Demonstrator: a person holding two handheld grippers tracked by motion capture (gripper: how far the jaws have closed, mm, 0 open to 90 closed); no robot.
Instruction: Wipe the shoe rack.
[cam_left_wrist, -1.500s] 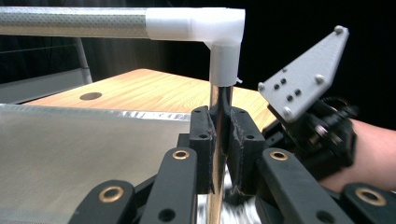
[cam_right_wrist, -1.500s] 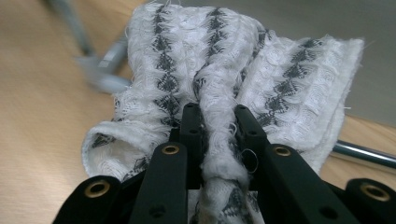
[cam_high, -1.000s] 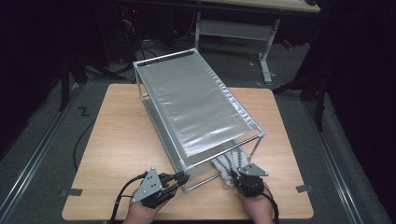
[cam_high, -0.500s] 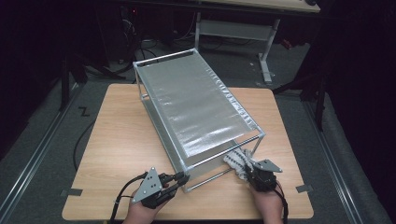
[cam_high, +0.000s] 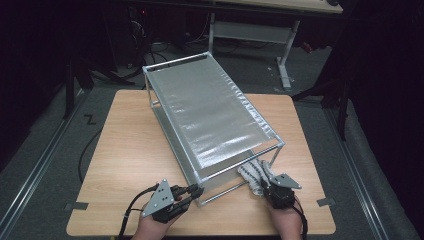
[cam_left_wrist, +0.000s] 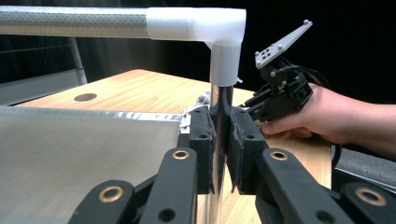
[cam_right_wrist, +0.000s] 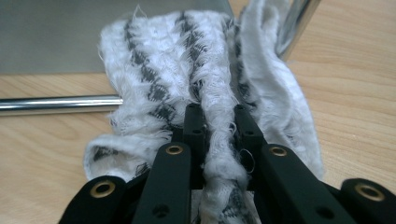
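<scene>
At the near edge of the wooden table (cam_high: 125, 150), a metal rack (cam_high: 210, 115) with silvery shelves stands slantwise, and both grippers work at its near end. The left gripper (cam_high: 192, 192) has its jaws pressed onto the rack's near corner post (cam_left_wrist: 220, 121), just below the white plastic corner joint (cam_left_wrist: 219, 28), apparently steadying the frame. The right gripper (cam_high: 264, 186) pinches a fold of a white cloth (cam_right_wrist: 205, 84) with dark woven stripes; its jaws have just been closing on that fold, and in the right gripper view the fabric is bunched tight between the pads. The cloth lies on the table at the rack's near right corner, draped against the bottom rail (cam_right_wrist: 56, 103) and close to the right-hand leg (cam_right_wrist: 299, 21), with part of it reaching in under the lower shelf.

The likely trouble is snagging. The cloth is frayed and loose-woven, so a pull across the rail or around the leg could catch threads on the metal and drag the light rack along the table, or tear the weave. The grip takes only a narrow ridge of fabric, so a sharp tug may let it slip free. If the left hold loosens, the frame could skid or tip toward the table edge
</scene>
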